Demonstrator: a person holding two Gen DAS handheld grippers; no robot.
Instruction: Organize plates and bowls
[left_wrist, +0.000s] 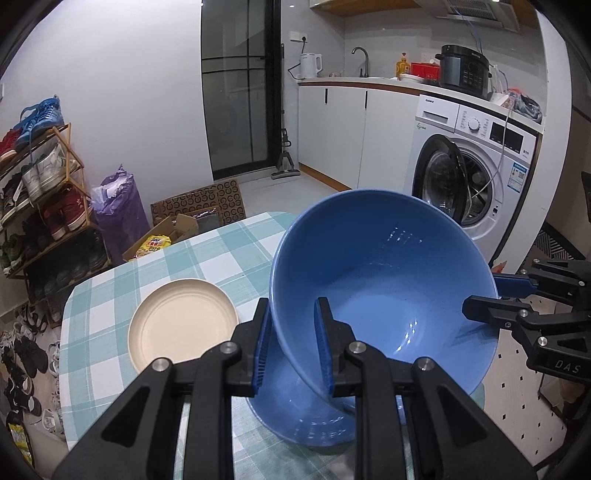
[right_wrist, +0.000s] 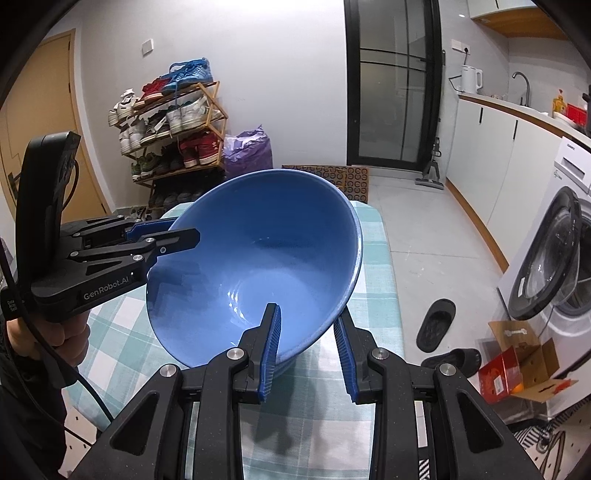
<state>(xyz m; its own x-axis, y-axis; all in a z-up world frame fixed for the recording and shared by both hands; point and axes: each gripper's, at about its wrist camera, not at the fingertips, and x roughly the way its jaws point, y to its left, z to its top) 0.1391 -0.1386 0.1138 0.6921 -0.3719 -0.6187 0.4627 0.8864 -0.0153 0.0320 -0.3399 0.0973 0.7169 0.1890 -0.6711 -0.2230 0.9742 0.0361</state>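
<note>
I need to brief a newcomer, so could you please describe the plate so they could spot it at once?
Find the checked table. The plate lies flat on it, left of the blue bowl that both grippers hold tilted. It is the only cream, shallow, round dish there, and nothing touches it.
</note>
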